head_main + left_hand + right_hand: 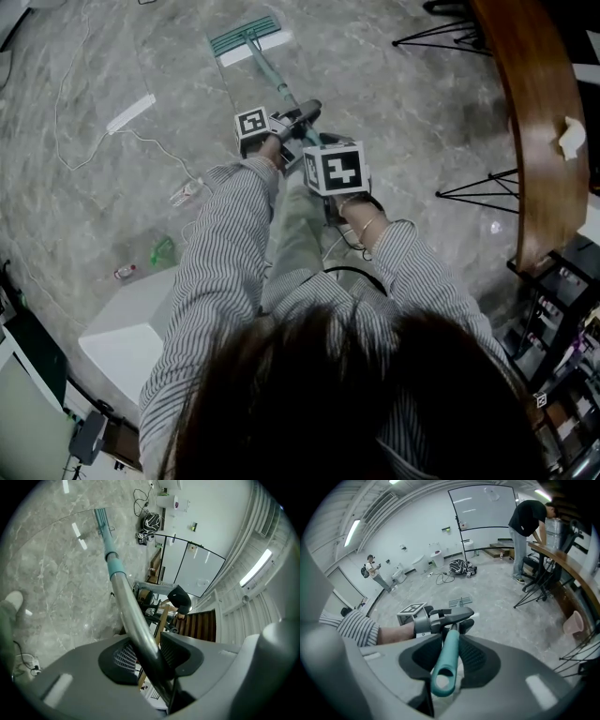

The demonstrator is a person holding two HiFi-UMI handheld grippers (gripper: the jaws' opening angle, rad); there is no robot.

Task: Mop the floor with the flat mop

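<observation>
The flat mop's head (248, 37), teal with a white edge, lies flat on the grey marble floor, far out in front of me. Its handle (272, 80) slants back from it to my two grippers. In the left gripper view, my left gripper (143, 653) is shut on the handle's bare metal part (129, 604), below the teal sleeve (114, 566). My right gripper (451, 656) sits behind it, shut on the teal grip end (446, 660) with its hanging loop. In the head view, only the right gripper's marker cube (335, 169) shows. My left gripper (302, 116) is just ahead of it.
A curved wooden counter (534, 122) with black stand legs (469, 187) runs along the right. A white power strip (131, 112) with its cable, small bottles (161, 251) and a white box (131, 328) are on the left. A person in black (529, 527) stands at the counter.
</observation>
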